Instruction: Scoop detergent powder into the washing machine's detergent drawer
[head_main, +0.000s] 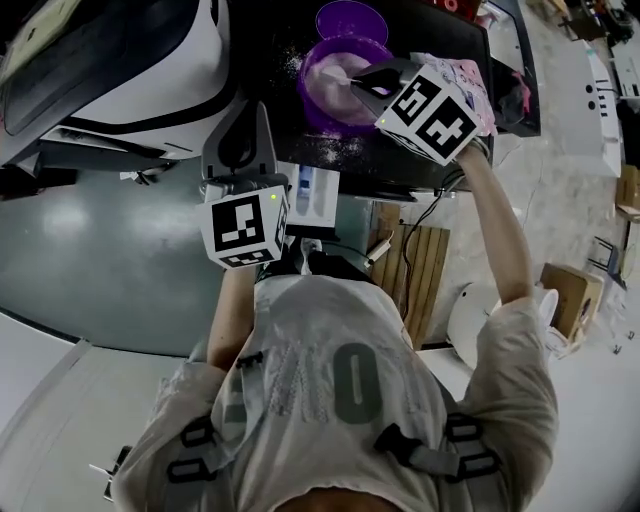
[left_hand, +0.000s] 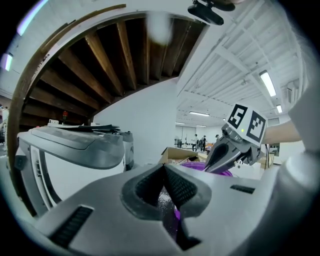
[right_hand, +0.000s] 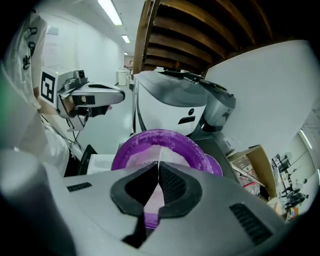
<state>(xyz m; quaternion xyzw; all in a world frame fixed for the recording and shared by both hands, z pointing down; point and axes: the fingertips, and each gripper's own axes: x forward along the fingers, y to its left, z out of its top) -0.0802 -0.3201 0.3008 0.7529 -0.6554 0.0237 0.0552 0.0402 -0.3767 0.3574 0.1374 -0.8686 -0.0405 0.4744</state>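
Open lab/workshop hall
Ceiling strip lights (left_hand: 266, 82), bare wood stair underside (left_hand: 100, 75), cardboard box (right_hand: 252, 160), people (left_hand: 200, 142) in bkgd, washing machine (right_hand: 170, 107) on show.

The right gripper (head_main: 358, 85) covers the near right rim of the round purple plastic bowl (head_main: 318, 62), and its closed jaws hide most of the white scoop (head_main: 338, 76). The white washing machine (head_main: 120, 50) is cut off at the far left. The left gripper (head_main: 245, 115) hides part of the white detergent drawer (head_main: 322, 200).

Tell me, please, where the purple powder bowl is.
The purple bowl sits top centre in the head view on the dark surface, right of the washing machine, under the right gripper and its white scoop.
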